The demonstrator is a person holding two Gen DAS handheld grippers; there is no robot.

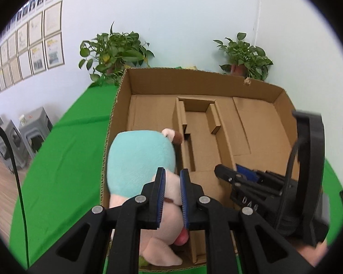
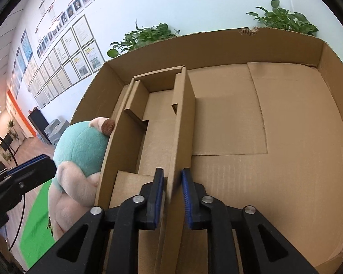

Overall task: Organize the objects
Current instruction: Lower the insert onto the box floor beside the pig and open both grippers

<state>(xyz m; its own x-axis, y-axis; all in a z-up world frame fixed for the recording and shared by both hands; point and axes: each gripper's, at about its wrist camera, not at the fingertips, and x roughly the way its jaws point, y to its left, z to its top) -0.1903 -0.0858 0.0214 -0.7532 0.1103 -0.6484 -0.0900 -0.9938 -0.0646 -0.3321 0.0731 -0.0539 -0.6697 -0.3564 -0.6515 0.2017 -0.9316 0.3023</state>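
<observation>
The left claw has its jaws nearly together and holds nothing, just above the plush toy. The toy lies in the left slot of the cardboard box on the green bench. It looks soft, light and squashy, so pinch its pink arm. The right claw stands a little apart around the cardboard divider.

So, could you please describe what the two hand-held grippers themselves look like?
Both match: the left hand-held gripper and right hand-held gripper have matte black plastic linkage arms with triangular cut-outs, silver round pivot rivets, and ribbed blue pads on the fingers. A thin black cable trails beside the left one.
</observation>
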